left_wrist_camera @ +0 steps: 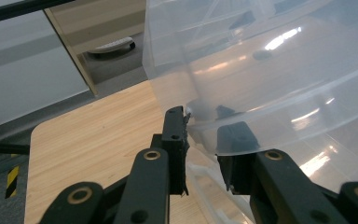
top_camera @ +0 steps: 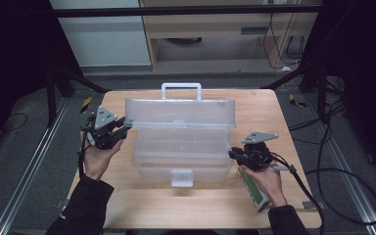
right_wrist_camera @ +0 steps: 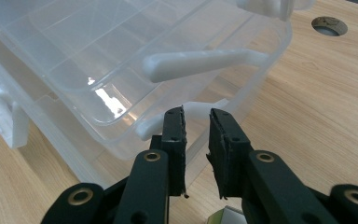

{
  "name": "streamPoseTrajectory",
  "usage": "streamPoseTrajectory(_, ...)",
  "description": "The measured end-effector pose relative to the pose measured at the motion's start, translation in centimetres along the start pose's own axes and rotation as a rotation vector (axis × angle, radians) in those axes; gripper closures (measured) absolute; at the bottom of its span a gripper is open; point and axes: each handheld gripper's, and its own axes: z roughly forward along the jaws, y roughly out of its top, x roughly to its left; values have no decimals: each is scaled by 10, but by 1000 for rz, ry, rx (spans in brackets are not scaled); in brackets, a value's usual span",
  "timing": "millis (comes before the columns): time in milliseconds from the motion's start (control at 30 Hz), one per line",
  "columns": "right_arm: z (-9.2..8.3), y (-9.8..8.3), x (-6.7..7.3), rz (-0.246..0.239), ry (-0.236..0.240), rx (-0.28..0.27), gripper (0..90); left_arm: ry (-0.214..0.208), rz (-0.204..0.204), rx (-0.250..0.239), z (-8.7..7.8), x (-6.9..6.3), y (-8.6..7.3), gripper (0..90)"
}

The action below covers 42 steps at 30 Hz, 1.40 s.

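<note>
A clear plastic toolbox [top_camera: 181, 156] stands open in the middle of the wooden table [top_camera: 267, 117], its lid [top_camera: 180, 113] upright with a white handle [top_camera: 181, 88] on top. My left gripper [top_camera: 125, 126] is at the lid's left end. In the left gripper view its jaws [left_wrist_camera: 203, 123] straddle the lid's rim [left_wrist_camera: 261, 135] with a gap still showing between them. My right gripper [top_camera: 232, 154] is at the right end of the box's base. In the right gripper view its jaws [right_wrist_camera: 196, 116] stand slightly apart just short of a white hinge arm [right_wrist_camera: 200, 63]; nothing is gripped.
A white latch [top_camera: 181, 177] hangs at the box's front. Divided compartments [right_wrist_camera: 74, 56] show inside the tray. A green and white oblong [top_camera: 254, 191] lies under the right hand. A cable hole [right_wrist_camera: 328, 24] is in the tabletop beyond the box. Cables [top_camera: 342, 171] trail off the table's right side.
</note>
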Motion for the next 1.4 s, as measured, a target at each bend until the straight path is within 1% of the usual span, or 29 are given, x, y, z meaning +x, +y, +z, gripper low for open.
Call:
streamPoseTrajectory(67,0,0,0,1,1,-1,766,2,2,3,0,1,2,733)
streamPoseTrajectory(200,0,0,-1,0,2,0,766,6,-6,0,2,2,5,738)
streamPoseTrajectory(233,0,0,-1,1,3,-1,766,1,2,-8,3,3,6,739)
streamPoseTrajectory(267,0,0,-1,2,2,-2,767,7,-12,-3,3,3,7,740)
streamPoseTrajectory(367,0,0,-1,5,2,-3,768,8,-20,-6,4,4,9,743)
streamPoseTrajectory(633,0,0,-2,4,3,-3,772,15,-21,-2,7,6,14,753)
streamPoseTrajectory(800,-1,0,-2,8,3,-2,775,20,-29,-7,10,8,18,756)
streamPoseTrajectory(1033,-1,0,-2,8,4,-1,776,43,-16,-8,13,9,26,763)
streamPoseTrajectory(1067,-1,0,-1,9,5,-1,777,43,-22,-14,14,9,26,764)
streamPoseTrajectory(1200,-1,0,-2,7,6,-2,777,44,-15,-9,16,12,30,765)
streamPoseTrajectory(1367,-1,0,-1,10,7,-1,777,27,-40,-13,20,16,33,764)
streamPoseTrajectory(1400,-1,0,-2,6,6,-2,777,26,-40,-14,20,17,34,764)
